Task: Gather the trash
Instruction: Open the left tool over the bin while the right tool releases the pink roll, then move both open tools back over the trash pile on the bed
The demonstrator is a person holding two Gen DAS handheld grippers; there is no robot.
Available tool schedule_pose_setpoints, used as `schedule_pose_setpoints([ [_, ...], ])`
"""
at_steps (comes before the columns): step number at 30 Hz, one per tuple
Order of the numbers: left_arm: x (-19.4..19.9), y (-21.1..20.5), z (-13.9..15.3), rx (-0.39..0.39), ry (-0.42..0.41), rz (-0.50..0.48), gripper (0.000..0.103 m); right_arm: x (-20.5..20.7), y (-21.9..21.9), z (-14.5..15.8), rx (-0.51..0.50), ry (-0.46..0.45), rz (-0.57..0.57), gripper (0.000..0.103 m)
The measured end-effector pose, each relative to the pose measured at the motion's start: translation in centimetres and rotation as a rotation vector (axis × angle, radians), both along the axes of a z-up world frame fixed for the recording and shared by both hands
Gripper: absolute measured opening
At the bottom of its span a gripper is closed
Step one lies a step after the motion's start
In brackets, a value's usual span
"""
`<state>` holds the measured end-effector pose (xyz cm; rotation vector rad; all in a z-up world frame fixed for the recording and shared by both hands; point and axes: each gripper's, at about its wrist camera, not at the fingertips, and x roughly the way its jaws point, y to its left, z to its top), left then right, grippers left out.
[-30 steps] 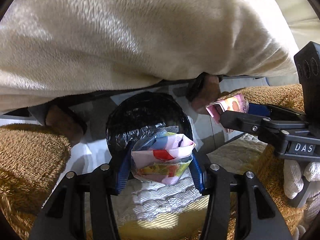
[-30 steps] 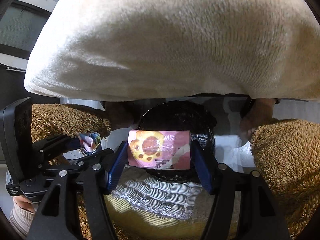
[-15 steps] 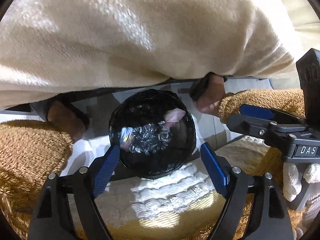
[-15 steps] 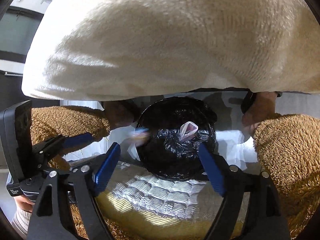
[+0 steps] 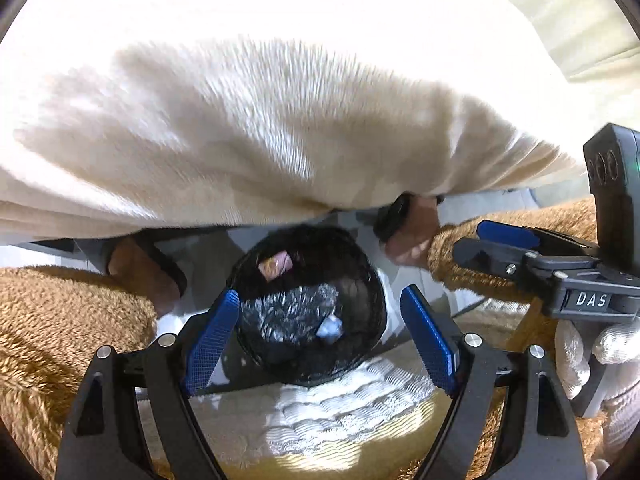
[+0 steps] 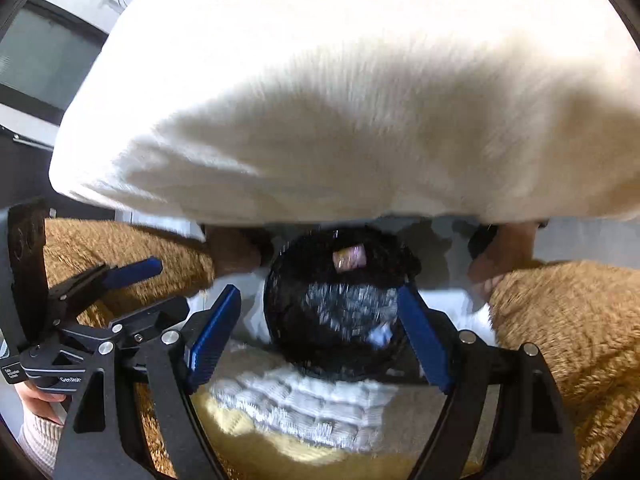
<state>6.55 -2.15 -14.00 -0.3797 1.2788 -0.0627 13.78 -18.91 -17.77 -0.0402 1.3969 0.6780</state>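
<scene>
A: Why do both claws hang over that black-lined bin (image 5: pixel 308 312)?

B: Judging by the layout, it is the drop spot. The left claw (image 5: pixel 320 334) and the right claw (image 6: pixel 318 330) both point steeply down at its mouth, so anything let go falls straight in.

A: Are they carrying anything?

B: No. Each stands wide apart with nothing between its blue pads. The trash lies inside the liner: a pink wrapper (image 5: pixel 275 266) near the far rim, a pale scrap (image 5: pixel 330 326) nearer the middle.

A: And the bin sits where?

B: On the floor between the person's feet, just past the edge of a quilted white cushion (image 6: pixel 304 404), within easy reach of both hands.

A: So this load looks done?

B: I'd say so.
</scene>
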Motion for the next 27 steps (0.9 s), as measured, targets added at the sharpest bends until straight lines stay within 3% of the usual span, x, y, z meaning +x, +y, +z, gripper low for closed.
schedule_pose_setpoints([
  [9,-2.6,1.2,5.1,0.049,-0.248,0.067,0.082,-1.4,-1.9,6.6,0.178,-0.258,0.014,0.08],
  [12,-3.4,1.5,6.6,0.071,-0.328,0.081,0.086,-1.7,-2.4,8.4,0.24,-0.318,0.02,0.08],
  [17,-3.5,1.8,8.7,0.096,-0.41,0.076,0.087,-1.4,-2.2,10.8,0.236,-0.444,0.061,0.08],
  [22,-2.9,2.3,10.6,0.134,-0.486,0.043,0.087,1.3,-2.3,12.2,0.262,-0.468,0.053,0.08],
  [27,-0.5,3.3,11.6,0.162,-0.506,-0.021,0.087,4.7,-1.2,13.0,0.291,-0.469,0.048,0.08],
])
